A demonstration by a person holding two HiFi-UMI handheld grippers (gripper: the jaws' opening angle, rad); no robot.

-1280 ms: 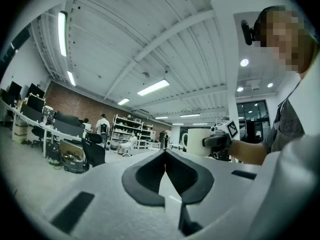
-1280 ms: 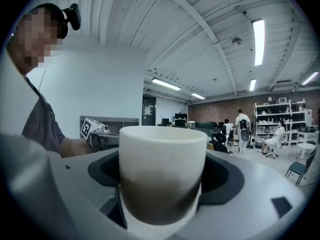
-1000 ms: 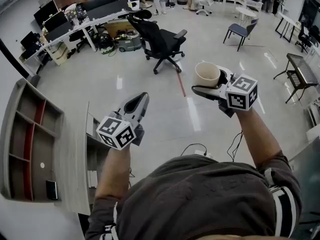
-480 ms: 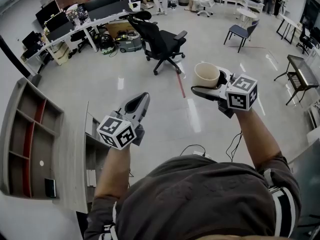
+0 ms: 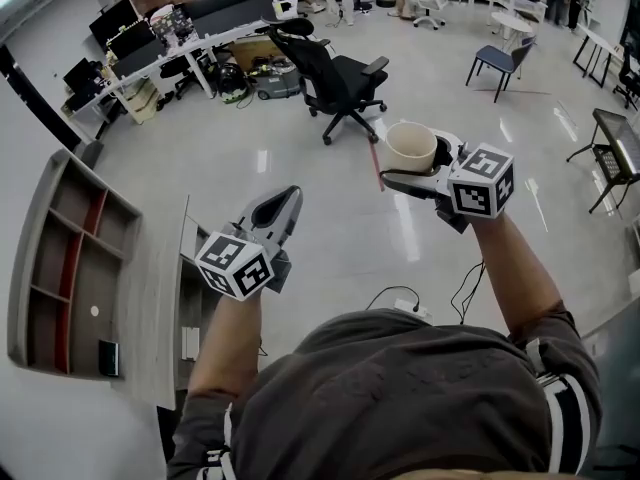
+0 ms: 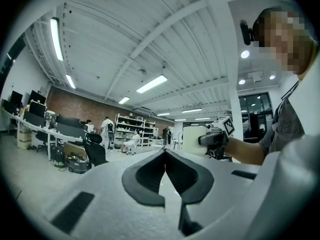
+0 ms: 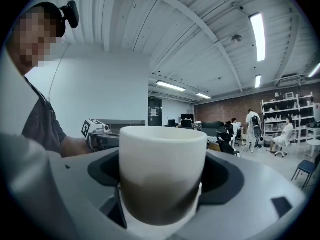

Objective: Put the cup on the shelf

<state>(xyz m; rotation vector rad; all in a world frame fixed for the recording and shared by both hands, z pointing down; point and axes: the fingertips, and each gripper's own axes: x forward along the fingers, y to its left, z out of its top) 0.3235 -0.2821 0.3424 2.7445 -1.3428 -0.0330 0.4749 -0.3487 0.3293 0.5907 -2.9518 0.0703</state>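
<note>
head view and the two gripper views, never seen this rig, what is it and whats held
There is no robot: a person carries a hand-held gripper in each hand. The head view looks down from their head; each gripper view looks along that tool's jaws. The right hand-held gripper is clamped on an upright pale cup. The left hand-held gripper is closed and empty. The shelf stands on the floor at the person's left.

Glossy pale floor, a black office chair, long desks with monitors, strip lights overhead, seemingly a brick wall behind.
</note>
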